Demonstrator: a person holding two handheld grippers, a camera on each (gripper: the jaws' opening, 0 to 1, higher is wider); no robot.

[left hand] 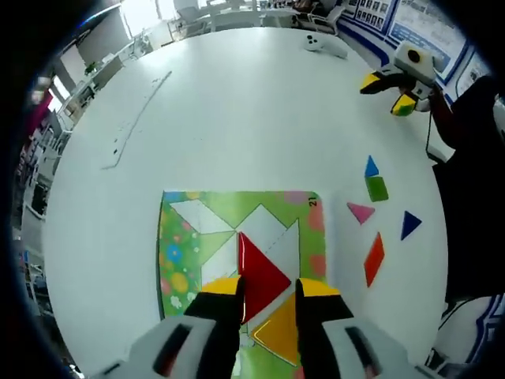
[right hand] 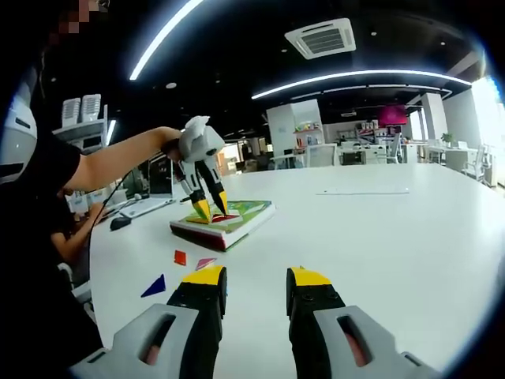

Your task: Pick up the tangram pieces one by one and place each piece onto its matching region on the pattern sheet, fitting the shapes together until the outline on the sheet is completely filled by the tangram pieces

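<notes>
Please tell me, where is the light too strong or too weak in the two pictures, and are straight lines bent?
Left gripper view: the white table is evenly bright, windows at the top are overexposed, the pattern sheet looks sharp. Right gripper view: dark ceiling, glowing light strips curve from fisheye distortion.

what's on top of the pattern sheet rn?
On the pattern sheet lie a red triangle and an orange piece, with the left claw straddling them. Its jaws hide the sheet's near edge.
</notes>
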